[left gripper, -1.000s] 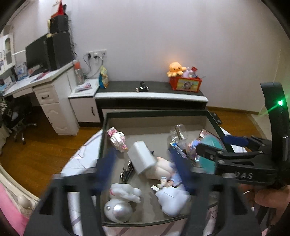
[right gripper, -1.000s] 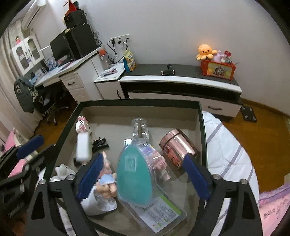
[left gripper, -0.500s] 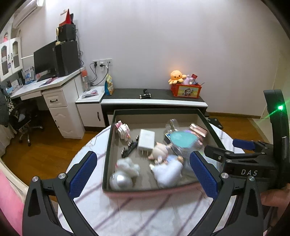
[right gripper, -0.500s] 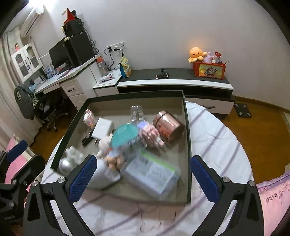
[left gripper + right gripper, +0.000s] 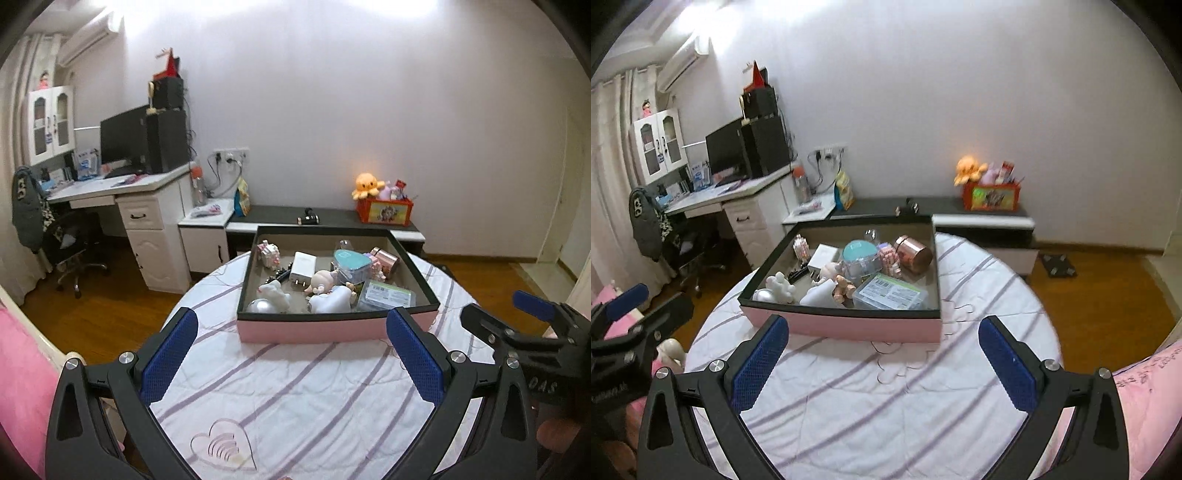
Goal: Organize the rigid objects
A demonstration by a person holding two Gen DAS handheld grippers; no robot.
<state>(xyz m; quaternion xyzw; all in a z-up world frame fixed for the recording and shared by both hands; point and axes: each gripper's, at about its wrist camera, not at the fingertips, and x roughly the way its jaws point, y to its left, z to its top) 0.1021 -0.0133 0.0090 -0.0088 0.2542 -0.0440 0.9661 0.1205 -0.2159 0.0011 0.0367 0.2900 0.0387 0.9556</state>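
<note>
Clutter inside the pink box (image 5: 314, 328) is partly hidden: its black rim and near wall cut off the lower parts of the silver ball (image 5: 258, 305) and white figurines (image 5: 275, 291) at the front in the left wrist view. Small dark item beside the white charger (image 5: 303, 266) is too small to identify. Label text on the clear flat case (image 5: 388, 295) is unreadable.

Box sits at frame centre on a round table with striped white cloth (image 5: 295, 387), all task items inside it: teal-lidded container (image 5: 351, 260), copper cylinder (image 5: 386, 258) at upper right of the box, pink-white block figure (image 5: 269, 252) at upper left, doll with peach head (image 5: 323, 280) mid-box.

Left gripper (image 5: 291, 354) is at the bottom of its frame, blue-padded fingers (image 5: 168, 360) spread wide, nothing between them, well short of the box. Right gripper (image 5: 886, 362) is likewise spread wide and empty at the bottom of its frame, fingers (image 5: 1006, 363) near the box's front wall but apart from it. Each gripper shows at the edge of the other's view, cut off.

Around: desk with monitor (image 5: 123, 138) upper left, office chair (image 5: 70, 243) left, low cabinet behind the box with an orange plush (image 5: 367, 184) on a red bin (image 5: 386, 210). Pink bedding at the lower corners.
</note>
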